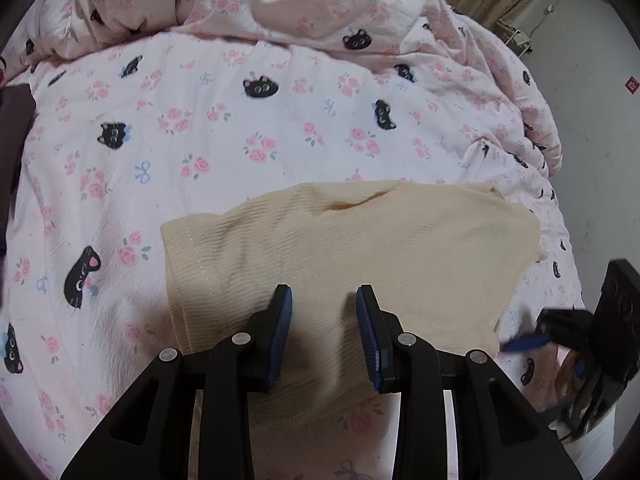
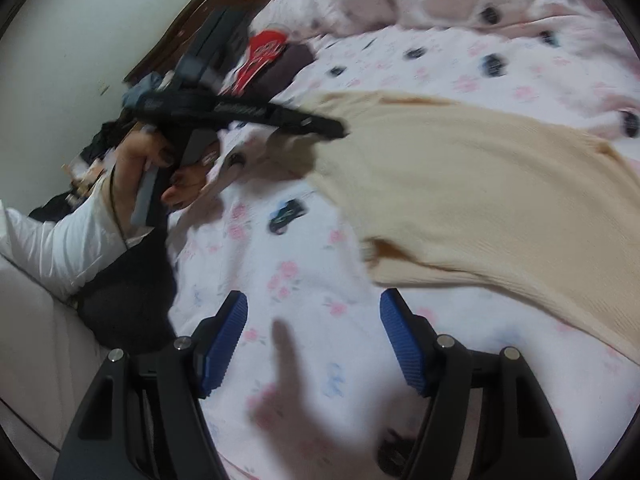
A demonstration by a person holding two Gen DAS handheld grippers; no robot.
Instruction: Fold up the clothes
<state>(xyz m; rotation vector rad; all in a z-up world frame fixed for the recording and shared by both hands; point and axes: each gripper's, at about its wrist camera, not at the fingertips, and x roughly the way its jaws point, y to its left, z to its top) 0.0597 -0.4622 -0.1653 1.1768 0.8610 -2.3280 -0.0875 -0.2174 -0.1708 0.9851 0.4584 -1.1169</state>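
Observation:
A cream ribbed knit garment (image 1: 352, 240) lies partly folded on the pink floral bed sheet (image 1: 192, 132). My left gripper (image 1: 324, 296) is open, its blue pads hovering over the garment's near edge, holding nothing. In the right wrist view the garment (image 2: 480, 184) spreads to the right. My right gripper (image 2: 314, 304) is open and empty above bare sheet (image 2: 280, 272), left of the garment's lower edge. The left gripper (image 2: 340, 130) shows there at the garment's left corner. The right gripper (image 1: 524, 344) appears blurred at the right edge of the left wrist view.
A bunched duvet (image 1: 320, 4) in the same cat-and-rose print lies at the far side of the bed. A pile of dark and red clothes (image 2: 268, 56) sits by the wooden headboard (image 2: 192, 20). A white wall (image 1: 596, 128) borders the bed on the right.

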